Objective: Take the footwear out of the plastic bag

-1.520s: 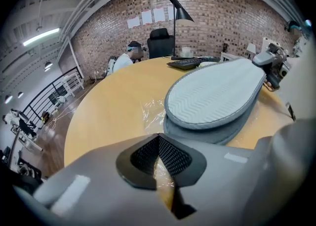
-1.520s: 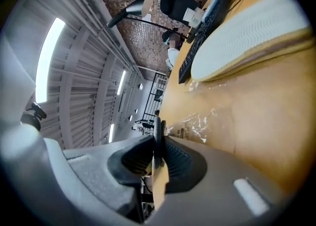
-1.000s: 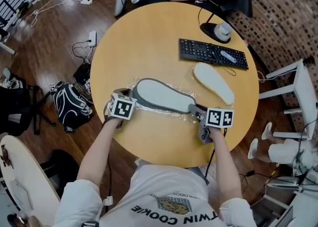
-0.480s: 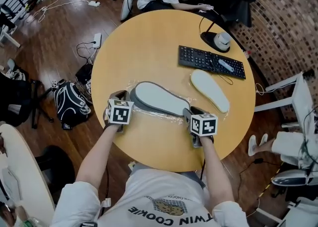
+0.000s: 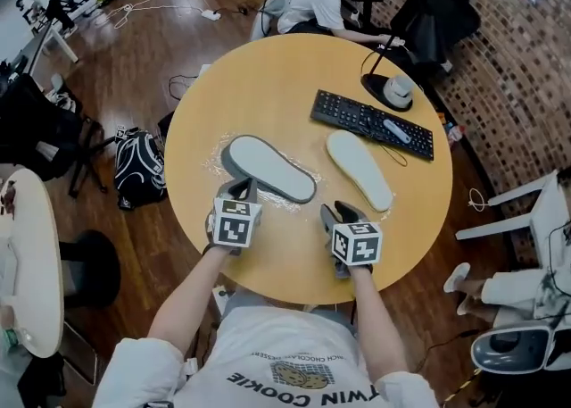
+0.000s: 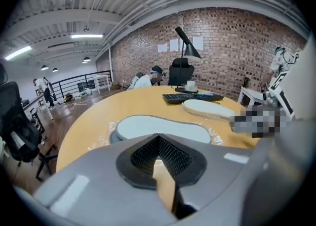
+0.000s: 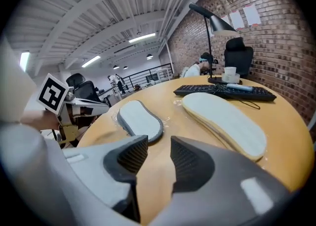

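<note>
Your head view places both tools above the near part of the round, yellow wooden counter point(image 5: 268, 67). The left hand-held gripper point(image 5: 239, 188) is just beside the near edge of the grey-rimmed, pale-soled slipper point(image 5: 268, 168), and the right hand-held gripper point(image 5: 335, 215) is well clear of it. Only the gripper views settle the jaws. Your left jaws meet at their tips and hold nothing. Your right jaws have just been opening and stand apart with only bare counter between them. The left gripper view also shows what the head view barely hints at: the clear, crinkled plastic bag point(image 6: 104, 136) puckers out on both sides of the grey-rimmed slipper, which lies sole up in it. The cream, flat slipper point(image 5: 359, 170) lies between that bag and the black computer keyboard point(image 5: 370, 120).
</note>
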Action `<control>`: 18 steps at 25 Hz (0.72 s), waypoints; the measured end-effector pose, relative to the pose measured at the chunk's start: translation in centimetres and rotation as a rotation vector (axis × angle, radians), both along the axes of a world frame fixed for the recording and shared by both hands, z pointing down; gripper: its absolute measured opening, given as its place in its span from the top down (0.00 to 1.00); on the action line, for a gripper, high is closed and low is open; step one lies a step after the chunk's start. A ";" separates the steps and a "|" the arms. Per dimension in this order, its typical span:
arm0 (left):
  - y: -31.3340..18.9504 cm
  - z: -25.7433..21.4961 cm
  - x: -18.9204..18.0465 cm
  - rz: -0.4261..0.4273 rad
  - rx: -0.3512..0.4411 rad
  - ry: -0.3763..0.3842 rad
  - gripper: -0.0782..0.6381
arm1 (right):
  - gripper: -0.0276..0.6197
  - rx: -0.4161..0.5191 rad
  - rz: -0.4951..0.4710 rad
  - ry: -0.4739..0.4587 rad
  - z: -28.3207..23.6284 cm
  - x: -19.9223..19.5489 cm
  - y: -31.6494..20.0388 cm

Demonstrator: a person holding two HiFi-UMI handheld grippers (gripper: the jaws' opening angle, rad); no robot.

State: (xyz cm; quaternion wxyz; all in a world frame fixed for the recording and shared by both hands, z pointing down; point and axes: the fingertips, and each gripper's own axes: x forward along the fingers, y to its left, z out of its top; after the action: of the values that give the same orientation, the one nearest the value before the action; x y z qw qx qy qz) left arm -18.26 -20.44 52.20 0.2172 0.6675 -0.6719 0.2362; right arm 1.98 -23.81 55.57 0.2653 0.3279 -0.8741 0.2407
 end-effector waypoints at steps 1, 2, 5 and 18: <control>0.7 -0.3 2.0 -0.011 0.011 0.010 0.88 | 0.75 0.007 -0.017 -0.014 -0.3 1.0 0.4; 1.4 -0.5 3.8 -0.025 0.021 0.020 0.88 | 0.75 0.016 -0.036 -0.029 -0.5 1.9 0.8; 3.6 -1.0 8.7 -0.089 0.051 0.046 0.88 | 0.75 0.040 -0.108 -0.063 -1.0 4.3 2.1; 15.4 -3.2 23.8 -0.196 0.105 0.043 0.88 | 0.75 0.070 -0.349 -0.170 -3.4 10.9 14.5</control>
State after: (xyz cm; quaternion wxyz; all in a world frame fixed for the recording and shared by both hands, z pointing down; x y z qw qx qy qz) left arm 5.58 -5.08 49.02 0.2184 0.6139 -0.7407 0.1636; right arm 12.89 -9.33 52.13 0.2167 0.1591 -0.9448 0.1871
